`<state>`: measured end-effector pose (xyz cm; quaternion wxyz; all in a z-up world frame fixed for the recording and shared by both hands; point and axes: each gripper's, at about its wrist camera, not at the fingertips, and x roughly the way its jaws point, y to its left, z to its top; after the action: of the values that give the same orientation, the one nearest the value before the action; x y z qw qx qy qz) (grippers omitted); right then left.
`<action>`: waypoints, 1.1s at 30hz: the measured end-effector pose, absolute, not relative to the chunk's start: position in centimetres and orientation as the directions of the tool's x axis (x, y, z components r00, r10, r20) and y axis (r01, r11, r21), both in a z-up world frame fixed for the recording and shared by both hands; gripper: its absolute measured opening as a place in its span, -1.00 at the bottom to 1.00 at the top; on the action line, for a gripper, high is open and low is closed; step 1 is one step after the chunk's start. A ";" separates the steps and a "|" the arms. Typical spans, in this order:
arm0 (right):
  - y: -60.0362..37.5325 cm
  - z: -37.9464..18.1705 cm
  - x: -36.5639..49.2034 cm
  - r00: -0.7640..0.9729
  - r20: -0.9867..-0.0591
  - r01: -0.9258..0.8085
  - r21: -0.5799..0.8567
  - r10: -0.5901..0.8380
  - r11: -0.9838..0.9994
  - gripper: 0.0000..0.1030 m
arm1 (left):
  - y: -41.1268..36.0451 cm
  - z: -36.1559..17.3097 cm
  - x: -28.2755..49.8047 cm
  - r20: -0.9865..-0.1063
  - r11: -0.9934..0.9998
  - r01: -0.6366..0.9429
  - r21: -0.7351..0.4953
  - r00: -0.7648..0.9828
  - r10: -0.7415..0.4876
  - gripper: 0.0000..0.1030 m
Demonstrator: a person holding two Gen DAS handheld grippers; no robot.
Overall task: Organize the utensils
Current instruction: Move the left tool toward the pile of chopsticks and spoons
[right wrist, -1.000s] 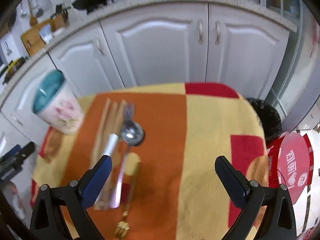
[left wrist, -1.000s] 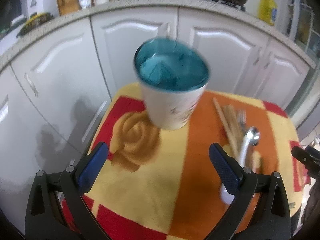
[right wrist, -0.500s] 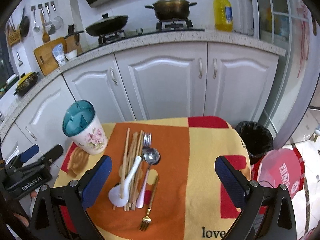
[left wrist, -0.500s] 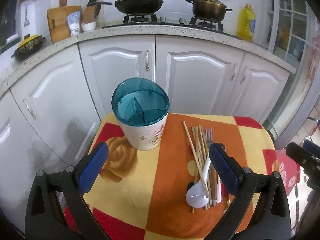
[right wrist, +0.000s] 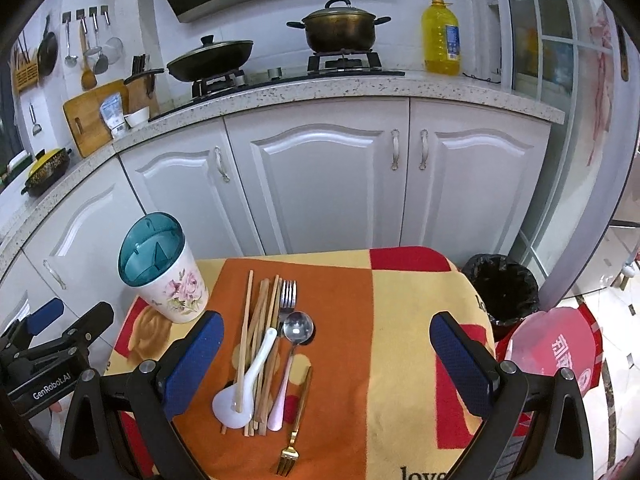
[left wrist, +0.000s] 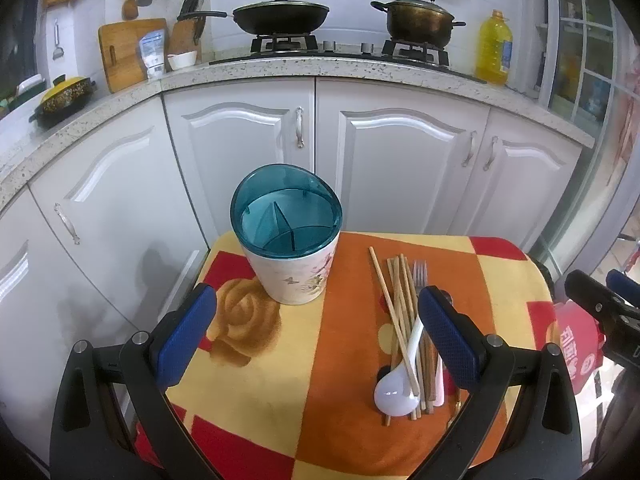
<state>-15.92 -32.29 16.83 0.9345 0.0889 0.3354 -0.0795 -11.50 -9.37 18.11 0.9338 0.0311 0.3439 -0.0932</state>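
Checkered cloth [right wrist: 400,340]: heaped utensils [right wrist: 266,356], teal-rimmed holder [right wrist: 162,270].

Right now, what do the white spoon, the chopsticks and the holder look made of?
White spoon: glossy, probably ceramic or melamine; opaque white with a soft sheen. Chopsticks: matte wood or bamboo, going by the tan, unshiny sticks. Holder: white floral body, likely plastic or ceramic, with a translucent teal plastic insert that light passes through.

On the cloth [right wrist: 400,320] are counted one utensil holder [right wrist: 168,280], two forks [right wrist: 289,294], two spoons [right wrist: 298,330] and a bundle of chopsticks [right wrist: 260,320] too overlapped to number, with two pots [right wrist: 340,30] on the stove behind.
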 end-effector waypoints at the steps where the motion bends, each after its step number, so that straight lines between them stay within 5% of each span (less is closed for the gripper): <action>1: -32.2 16.9 -15.8 0.763 -0.640 0.209 0.109 -0.092 0.972 1.00 | -9.4 18.1 -11.4 -0.648 0.980 0.197 -0.002 0.747 -0.151 0.97; 33: -32.3 15.4 -13.0 0.730 -0.673 0.209 0.058 -0.116 0.976 1.00 | -10.5 16.5 -9.3 -0.676 0.974 0.220 -0.057 0.709 -0.200 0.97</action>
<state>-13.05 -32.34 15.36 0.9279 0.0648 0.3567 -0.0876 -9.28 -10.49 16.47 0.9244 0.0137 0.3639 -0.1134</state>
